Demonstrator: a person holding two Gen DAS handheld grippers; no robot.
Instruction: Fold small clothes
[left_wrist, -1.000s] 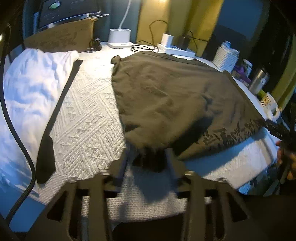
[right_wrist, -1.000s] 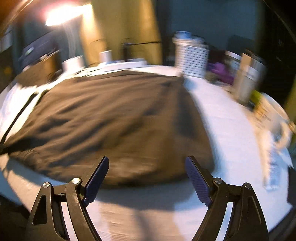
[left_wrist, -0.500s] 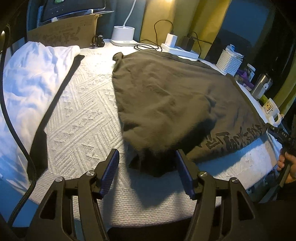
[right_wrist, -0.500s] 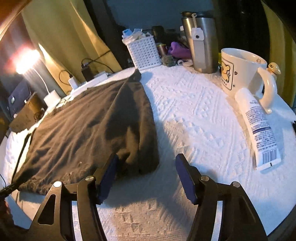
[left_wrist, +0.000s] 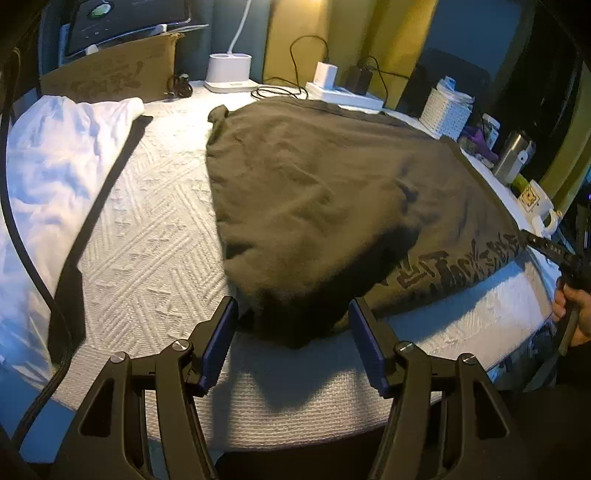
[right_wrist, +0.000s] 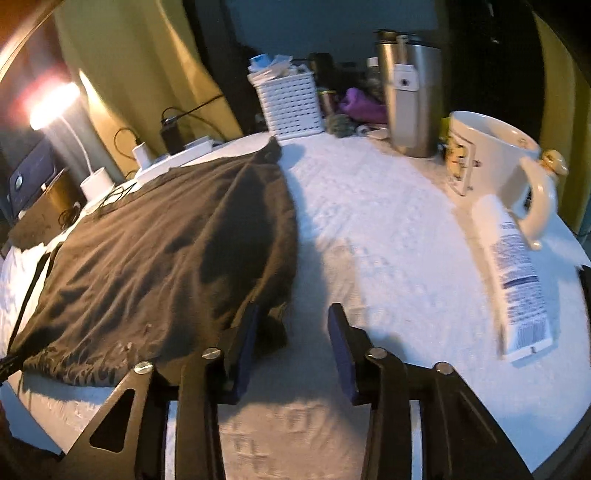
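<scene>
A dark brown T-shirt (left_wrist: 317, 192) lies spread on the desk (left_wrist: 147, 236), which is covered by a white textured cloth. Its printed hem faces the near edge, and its long axis runs from that edge toward the back. To its left lie a white garment (left_wrist: 48, 177) and a black strap (left_wrist: 96, 221). Behind it stand a lamp base (left_wrist: 229, 72), chargers with cables (left_wrist: 332, 79) and a white basket (right_wrist: 291, 103). To its right are a steel tumbler (right_wrist: 410, 107), a mug (right_wrist: 495, 162) and a tube (right_wrist: 517, 280), all clear of the shirt.

The left tongs (left_wrist: 291, 332) stand open, with the shirt's near left corner between their blue pads, not pinched. The right tongs (right_wrist: 291, 332) have just been closing; they are still parted, the shirt's near right corner beside the left pad and only partly in the gap
</scene>
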